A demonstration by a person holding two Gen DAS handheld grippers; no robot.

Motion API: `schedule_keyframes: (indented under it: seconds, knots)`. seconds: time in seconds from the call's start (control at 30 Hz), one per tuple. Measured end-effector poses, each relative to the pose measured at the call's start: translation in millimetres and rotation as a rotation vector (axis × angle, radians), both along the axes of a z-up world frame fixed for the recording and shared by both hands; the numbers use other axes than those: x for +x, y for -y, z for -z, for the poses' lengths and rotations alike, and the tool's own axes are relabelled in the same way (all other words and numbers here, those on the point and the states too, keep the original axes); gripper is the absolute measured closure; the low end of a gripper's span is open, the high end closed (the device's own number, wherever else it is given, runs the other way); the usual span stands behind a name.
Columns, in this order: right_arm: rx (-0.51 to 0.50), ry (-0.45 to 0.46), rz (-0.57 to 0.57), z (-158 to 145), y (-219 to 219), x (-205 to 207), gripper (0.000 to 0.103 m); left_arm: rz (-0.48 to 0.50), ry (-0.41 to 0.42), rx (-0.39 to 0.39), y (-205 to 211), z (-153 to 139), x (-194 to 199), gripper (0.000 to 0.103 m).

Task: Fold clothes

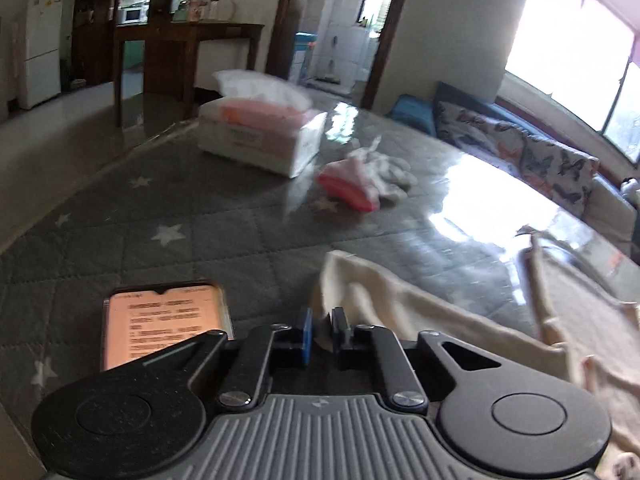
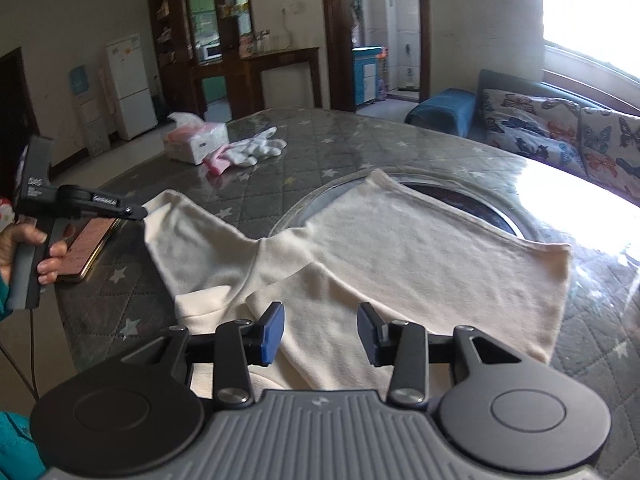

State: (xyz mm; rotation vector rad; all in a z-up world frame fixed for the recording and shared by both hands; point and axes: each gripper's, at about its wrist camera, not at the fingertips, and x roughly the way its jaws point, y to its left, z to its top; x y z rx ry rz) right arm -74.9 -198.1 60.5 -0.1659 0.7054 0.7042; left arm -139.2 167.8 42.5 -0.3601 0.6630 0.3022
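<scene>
A cream long-sleeved garment (image 2: 420, 248) lies spread on the glass-topped table, its body over a dark round inset. My left gripper (image 1: 321, 330) is shut on the end of one sleeve (image 1: 360, 292) and holds it lifted off the table; it also shows in the right wrist view (image 2: 140, 213), held in a hand at the left. My right gripper (image 2: 320, 330) is open and empty, just above the garment's near edge.
A phone (image 1: 160, 328) with a lit screen lies at the table's near left. A tissue pack (image 1: 260, 136) and white-and-pink gloves (image 1: 364, 180) lie at the far side. A sofa with butterfly cushions (image 2: 560, 128) stands beyond the table's right.
</scene>
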Motion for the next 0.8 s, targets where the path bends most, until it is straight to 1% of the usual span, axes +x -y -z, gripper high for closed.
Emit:
schedule_keyframes:
  seconds: [0.17, 0.27, 0.47, 0.6, 0.63, 0.73, 0.8]
  knots:
    - [0.021, 0.009, 0.050, -1, 18, -2, 0.062, 0.120, 0.098, -0.034, 31, -34, 6, 0.097]
    - [0.039, 0.010, 0.089, 0, 33, -4, 0.062, 0.232, 0.144, -0.039, 59, -53, 13, 0.097]
    - [0.067, 0.009, 0.154, 1, 62, -9, 0.062, 0.283, 0.138, -0.017, 95, -55, 22, 0.097]
    - [0.075, 0.011, 0.168, 0, 73, -11, 0.062, 0.317, 0.134, -0.003, 119, -56, 28, 0.094]
    - [0.078, 0.011, 0.168, 0, 74, -11, 0.062, 0.318, 0.131, 0.001, 123, -56, 29, 0.094]
    - [0.078, 0.005, 0.163, 2, 75, -10, 0.062, 0.204, 0.073, -0.008, 98, -37, 21, 0.093]
    - [0.077, -0.001, 0.154, 4, 72, -8, 0.062, 0.123, 0.040, 0.002, 77, -24, 13, 0.089]
